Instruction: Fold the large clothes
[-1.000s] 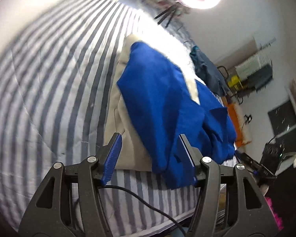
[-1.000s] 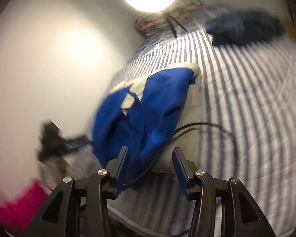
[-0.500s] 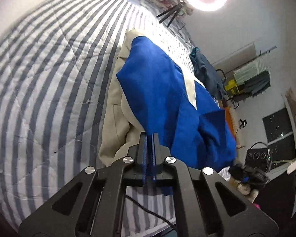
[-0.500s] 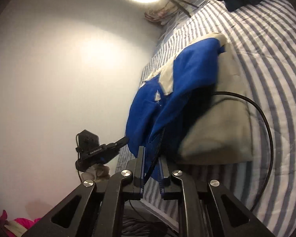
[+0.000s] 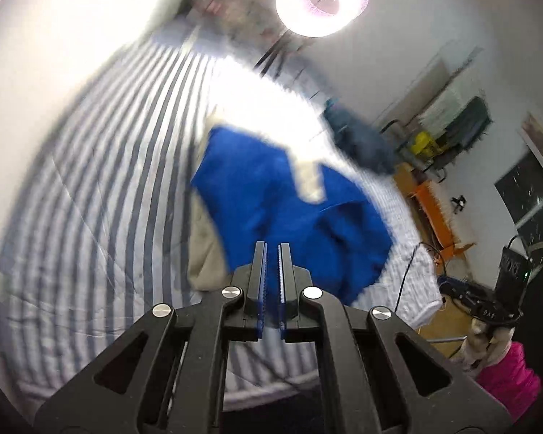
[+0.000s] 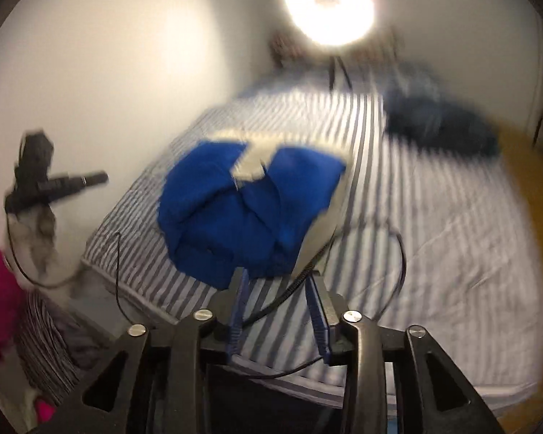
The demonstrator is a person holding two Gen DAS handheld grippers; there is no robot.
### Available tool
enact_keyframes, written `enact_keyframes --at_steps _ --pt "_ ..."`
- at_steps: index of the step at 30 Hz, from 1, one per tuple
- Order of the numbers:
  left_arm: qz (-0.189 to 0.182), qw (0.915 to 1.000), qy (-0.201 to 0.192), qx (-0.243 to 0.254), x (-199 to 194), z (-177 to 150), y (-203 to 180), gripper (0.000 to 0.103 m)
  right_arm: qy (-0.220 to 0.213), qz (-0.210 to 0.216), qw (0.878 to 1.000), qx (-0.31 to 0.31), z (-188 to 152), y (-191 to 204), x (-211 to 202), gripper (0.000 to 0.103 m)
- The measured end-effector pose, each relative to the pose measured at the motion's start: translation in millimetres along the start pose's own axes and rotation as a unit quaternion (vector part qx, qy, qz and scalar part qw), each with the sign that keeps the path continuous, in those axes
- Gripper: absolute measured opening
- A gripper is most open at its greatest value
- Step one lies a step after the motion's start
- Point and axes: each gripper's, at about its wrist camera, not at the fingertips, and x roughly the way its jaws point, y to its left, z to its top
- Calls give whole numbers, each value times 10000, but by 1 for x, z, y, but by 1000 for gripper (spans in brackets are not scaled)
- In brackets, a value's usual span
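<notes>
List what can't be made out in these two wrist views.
- Left wrist view: whether the left gripper pinches the blue and beige garment; motion blur, fabric behind the tips.
- Right wrist view: the dark clothes pile on the striped bed cover; smeared.
- Right gripper, jaws opening: nothing visible between them.

Both views smeared w/ motion blur. Blue-and-cream fabric garment (image 5: 271, 195) edges soft; its near hem hidden behind black left gripper (image 5: 272, 253), so can't tell if cloth is pinched. Dark navy clothing heap (image 6: 438, 123) just a smudge, type unreadable. Grey-and-white striped quilted bedcover (image 6: 434, 217) near edge cut off behind right gripper (image 6: 277, 285). Black device on stand (image 6: 36, 177) too blurred to identify.
</notes>
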Motion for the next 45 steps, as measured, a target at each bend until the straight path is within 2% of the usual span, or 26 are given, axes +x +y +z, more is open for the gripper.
enact_keyframes --at_steps 2,5,8,9,10,12,13,15,18,20,24,27,30,33,37,39,40,41,43,45 --pt "-24 9989 -316 352 -43 5 -27 1 -446 -256 9978 -427 12 18 -46 46" --pt "-120 9946 -710 743 -102 18 -64 2 -993 -342 9915 -773 30 32 -103 51" --pt "-92 9873 -1145 1100 -149 33 -97 11 -1358 -374 9855 -944 45 43 -141 60" --pt "-70 9844 -1276 1207 -165 37 -106 24 -1488 -402 9826 -1040 50 47 -152 61" --pt "-69 9820 -1385 1280 -177 42 -112 42 -1587 -421 9800 -1122 54 50 -159 65" --pt "-71 9782 -1545 1388 -189 48 -119 55 -1750 -529 9750 -1262 56 56 -162 70" --pt "2 9766 -1574 1466 -188 50 -120 55 -1787 -619 9732 -1310 56 57 -155 70" --pt "143 9773 -1547 1440 -178 53 -114 55 -1702 -657 9757 -1214 58 50 -132 70" --pt "134 9880 -1192 975 -132 59 -84 55 -1331 -449 9861 -882 57 32 -82 68" --pt "201 9939 -856 661 -90 63 -57 55 -972 -386 9928 -586 54 11 -34 64" --pt "254 9992 -313 -32 -19 67 -7 55 -428 142 9987 254 47 -30 30 64" --pt "221 9985 -23 -499 28 72 25 55 -161 474 9950 867 43 -57 71 64" --pt "205 9958 220 -862 67 74 49 55 39 877 9839 1554 43 -82 110 64" --pt "133 9917 501 -1173 105 73 68 55 215 892 9791 1816 39 -96 142 64" --pt "145 9888 839 -1227 144 72 82 55 512 1132 9708 2053 32 -106 175 63" --pt "58 9870 902 -1325 155 70 87 53 605 1290 9654 2184 30 -110 188 53" --pt "-58 9859 938 -1382 159 68 89 35 683 1424 9610 2272 29 -112 195 33" --pt "-103 9851 998 -1398 162 67 90 21 777 1654 9542 2370 27 -115 202 14" --pt "-178 9858 1024 -1319 162 65 87 7 823 1852 9476 2470 28 -116 205 5" --pt "-353 9846 991 -1395 155 64 84 4 769 1962 9494 2330 34 -115 197 2"
